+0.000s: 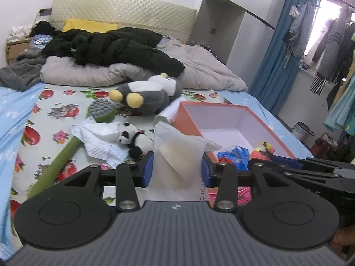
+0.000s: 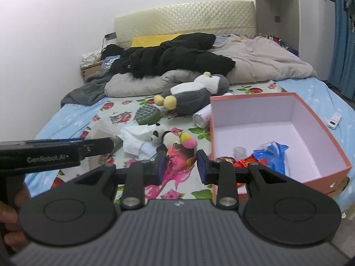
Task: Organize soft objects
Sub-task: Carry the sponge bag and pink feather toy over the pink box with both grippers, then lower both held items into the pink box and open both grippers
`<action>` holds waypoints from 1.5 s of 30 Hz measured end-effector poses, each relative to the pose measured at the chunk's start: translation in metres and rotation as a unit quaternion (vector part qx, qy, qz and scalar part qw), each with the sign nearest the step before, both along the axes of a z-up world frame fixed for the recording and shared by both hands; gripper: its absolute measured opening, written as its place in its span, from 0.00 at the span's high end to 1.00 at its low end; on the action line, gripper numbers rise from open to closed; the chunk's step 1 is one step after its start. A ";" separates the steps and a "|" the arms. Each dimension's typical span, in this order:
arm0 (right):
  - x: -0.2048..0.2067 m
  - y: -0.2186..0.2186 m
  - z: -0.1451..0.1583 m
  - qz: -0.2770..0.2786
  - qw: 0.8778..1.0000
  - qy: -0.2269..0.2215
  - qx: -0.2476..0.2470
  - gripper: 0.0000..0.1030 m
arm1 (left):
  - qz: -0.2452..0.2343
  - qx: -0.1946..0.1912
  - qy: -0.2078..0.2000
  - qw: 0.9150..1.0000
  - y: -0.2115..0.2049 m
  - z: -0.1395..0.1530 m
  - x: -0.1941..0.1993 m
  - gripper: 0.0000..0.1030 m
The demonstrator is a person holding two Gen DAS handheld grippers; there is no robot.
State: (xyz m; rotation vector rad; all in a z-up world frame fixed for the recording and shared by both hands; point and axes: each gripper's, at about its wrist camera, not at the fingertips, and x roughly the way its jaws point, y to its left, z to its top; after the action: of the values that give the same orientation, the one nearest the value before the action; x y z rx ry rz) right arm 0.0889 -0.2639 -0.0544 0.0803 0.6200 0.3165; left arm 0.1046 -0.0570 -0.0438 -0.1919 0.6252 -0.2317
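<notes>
My left gripper [image 1: 177, 169] is shut on a frosted white pouch [image 1: 177, 153], which stands up between the blue pads above the floral sheet. My right gripper [image 2: 180, 168] is shut on a pink and yellow plush bird [image 2: 182, 149], held just left of the orange box [image 2: 250, 96]. The box is open, white inside, with a blue bag [image 2: 274, 153] and red wrappers in its near corner. Still lying on the bed are a small panda plush [image 1: 133, 137], a grey penguin plush [image 1: 150, 93] and a green massage hammer [image 1: 102, 110].
Crumpled white tissues [image 1: 97, 139] lie by the panda. A white bottle [image 2: 202, 116] rests against the box's far left corner, and a white remote [image 2: 334, 120] lies to its right. Black clothes [image 2: 177, 59] and a grey duvet [image 2: 261, 62] cover the bed's far half.
</notes>
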 end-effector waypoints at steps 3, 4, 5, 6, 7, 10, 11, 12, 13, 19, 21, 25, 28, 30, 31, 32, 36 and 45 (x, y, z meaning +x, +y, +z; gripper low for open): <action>-0.004 -0.010 0.001 -0.009 1.000 0.000 0.000 0.68 | -0.015 -0.008 0.004 1.000 -0.011 -0.001 0.003 0.53; -0.005 -0.013 0.002 -0.012 1.000 0.000 0.000 0.68 | -0.020 -0.011 0.006 1.000 -0.016 -0.001 0.004 0.53; -0.006 -0.017 0.002 -0.017 1.000 0.000 0.000 0.68 | -0.025 -0.015 0.008 1.000 -0.020 -0.002 0.006 0.53; -0.007 -0.021 0.003 -0.022 1.000 0.000 -0.001 0.68 | -0.031 -0.018 0.009 0.999 -0.024 -0.003 0.008 0.53; -0.008 -0.025 0.003 -0.027 1.000 0.000 -0.002 0.68 | -0.036 -0.021 0.011 0.999 -0.028 -0.004 0.010 0.53; -0.009 -0.037 0.003 -0.041 0.999 0.001 -0.002 0.68 | -0.052 -0.029 0.017 0.998 -0.041 -0.006 0.017 0.53; -0.009 -0.041 0.002 -0.045 0.999 0.002 -0.002 0.68 | -0.056 -0.032 0.018 0.998 -0.044 -0.007 0.021 0.53; -0.008 -0.044 0.000 -0.050 0.999 0.003 -0.003 0.68 | -0.061 -0.032 0.021 0.997 -0.048 -0.009 0.025 0.53; -0.007 -0.047 -0.002 -0.055 0.998 0.005 -0.003 0.68 | -0.067 -0.029 0.025 0.997 -0.053 -0.010 0.029 0.53; 0.013 -0.066 -0.024 -0.082 0.996 0.027 0.013 0.68 | -0.089 -0.021 0.041 0.995 -0.075 -0.022 0.066 0.53; 0.020 -0.072 -0.030 -0.089 0.996 0.029 0.015 0.68 | -0.095 -0.020 0.047 0.994 -0.081 -0.026 0.082 0.53; 0.042 -0.083 -0.039 -0.096 0.995 0.029 0.017 0.67 | -0.102 -0.014 0.061 0.993 -0.097 -0.037 0.114 0.53; 0.061 -0.098 -0.043 -0.106 0.994 0.027 0.022 0.67 | -0.106 -0.013 0.070 0.992 -0.108 -0.044 0.136 0.53; 0.073 -0.108 -0.046 -0.112 0.993 0.028 0.023 0.67 | -0.108 -0.010 0.076 0.991 -0.117 -0.048 0.149 0.53; 0.078 -0.112 -0.047 -0.116 0.993 0.028 0.023 0.67 | -0.109 -0.009 0.079 0.991 -0.120 -0.050 0.156 0.53; 0.084 -0.116 -0.049 -0.120 0.992 0.029 0.022 0.67 | -0.110 -0.008 0.082 0.991 -0.125 -0.053 0.162 0.53; 0.103 -0.127 -0.058 -0.118 0.992 0.037 0.014 0.67 | -0.113 -0.010 0.093 0.989 -0.140 -0.062 0.185 0.53; 0.141 -0.145 -0.095 -0.113 0.990 0.077 0.029 0.66 | -0.123 0.003 0.119 0.985 -0.170 -0.090 0.233 0.52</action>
State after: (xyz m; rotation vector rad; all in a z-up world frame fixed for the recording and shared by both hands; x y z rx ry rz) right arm 0.2297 -0.4088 -0.1490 0.2297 0.7468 0.1090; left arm 0.3380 -0.2267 -0.1339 -0.1366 0.8879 -0.4491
